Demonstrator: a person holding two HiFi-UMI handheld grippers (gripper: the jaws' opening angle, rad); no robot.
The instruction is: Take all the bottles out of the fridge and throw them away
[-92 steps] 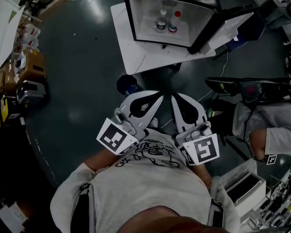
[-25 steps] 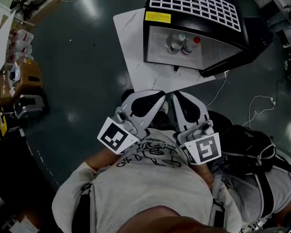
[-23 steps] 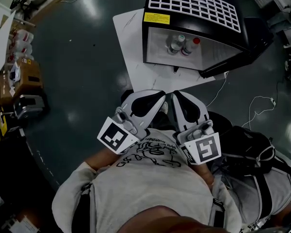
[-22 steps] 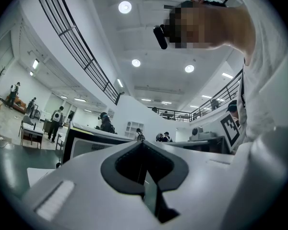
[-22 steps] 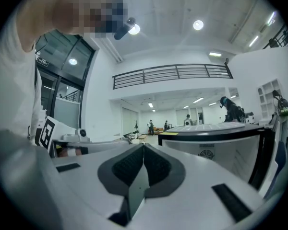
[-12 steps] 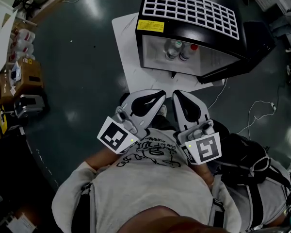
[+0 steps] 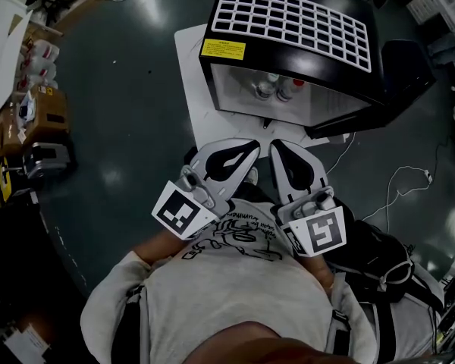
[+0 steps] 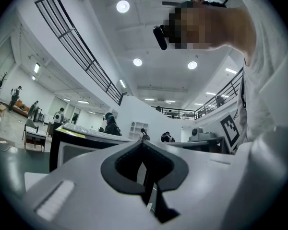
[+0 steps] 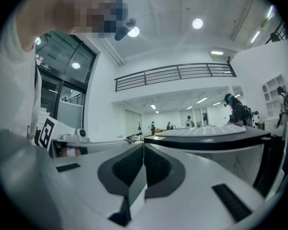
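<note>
Bottles [image 7: 274, 89] inside fridge [image 7: 288, 21]; its yellow label [image 7: 222, 48] illegible

Dim head view, glare spots on floor [image 7: 129, 89], fridge [image 7: 288, 23] interior pale, bright fisheye gripper views, vignetted

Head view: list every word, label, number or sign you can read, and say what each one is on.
None can be quoted.
Yellow label on the black mini fridge with white grid top: print too small to read.
Black script print on the person's grey shirt: blurred, unreadable.
Labels on the small bottles inside the fridge: too small.
Cubes on the left gripper and right gripper: black-and-white square marker patterns, no words.
</note>
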